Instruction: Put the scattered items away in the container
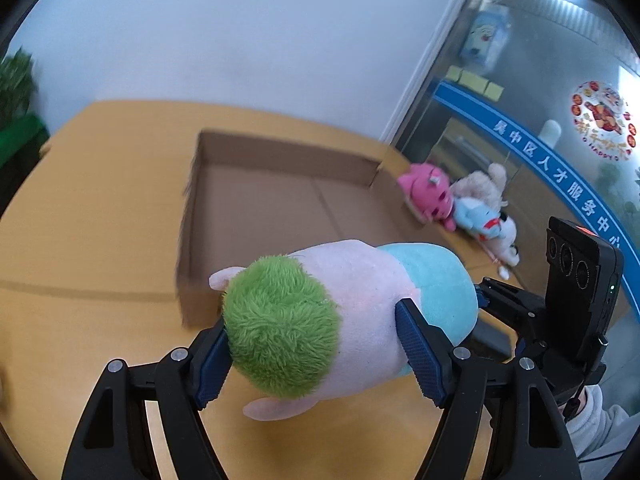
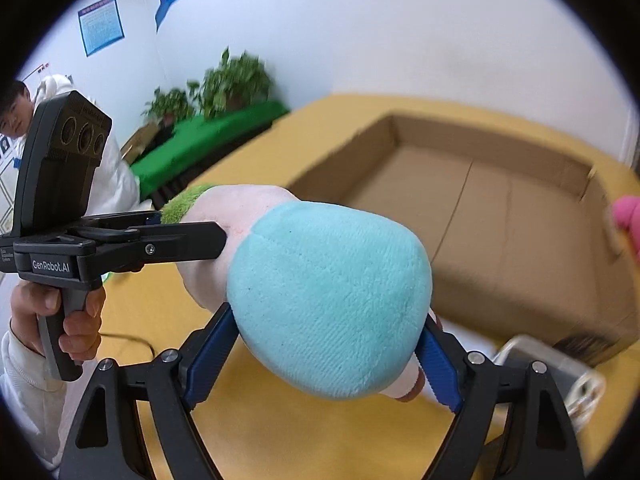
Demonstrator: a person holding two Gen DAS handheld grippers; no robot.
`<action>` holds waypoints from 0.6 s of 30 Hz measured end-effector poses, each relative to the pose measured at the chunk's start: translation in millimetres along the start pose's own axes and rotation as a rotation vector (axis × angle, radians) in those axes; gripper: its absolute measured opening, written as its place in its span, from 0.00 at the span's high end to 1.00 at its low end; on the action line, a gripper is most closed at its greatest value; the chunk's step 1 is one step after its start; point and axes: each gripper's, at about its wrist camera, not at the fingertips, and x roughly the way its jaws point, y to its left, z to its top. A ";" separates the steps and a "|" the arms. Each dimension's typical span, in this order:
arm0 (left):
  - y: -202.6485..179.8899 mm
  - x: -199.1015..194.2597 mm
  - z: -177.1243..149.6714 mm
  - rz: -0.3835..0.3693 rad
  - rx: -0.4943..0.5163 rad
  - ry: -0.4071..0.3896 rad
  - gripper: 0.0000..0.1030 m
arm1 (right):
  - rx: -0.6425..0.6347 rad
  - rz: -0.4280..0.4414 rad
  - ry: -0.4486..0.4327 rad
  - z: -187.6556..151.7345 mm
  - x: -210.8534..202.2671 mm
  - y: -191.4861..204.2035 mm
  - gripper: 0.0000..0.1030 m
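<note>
**Two grippers, one plush, box waiting behind**

Blue-padded fingers (image 1: 416, 344) fill the bottom of the left wrist view, and the left gripper (image 1: 312, 348) has them pressed into the plush doll (image 1: 360, 304), clamped across its pale pink body just behind the green fuzzy hair. From the other side, the right gripper (image 2: 332, 356) is squeezing the same doll (image 2: 328, 300) at its turquoise end, its jaws spread wide around the soft bulk and dug in on both flanks. So both tools have hold of one toy, which hangs between them above the yellow table (image 1: 80, 240).

Beyond the doll sits the cardboard box (image 1: 280, 208), shallow and open-topped, its brown floor bare in both views. Past the box's far right corner lies a small heap of toys: a pink plush (image 1: 430, 196), a light blue plush (image 1: 478, 220) touching it, and what looks like a cream one behind, though blur makes that hard to call. Near the box's front corner in the right wrist view lies a pale flat object (image 2: 556, 376), too smeared to identify.
</note>
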 end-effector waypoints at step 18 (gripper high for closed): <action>34.4 110.9 221.9 0.013 0.027 -0.037 0.28 | 0.063 -0.012 -0.092 184.3 66.9 -127.4 0.17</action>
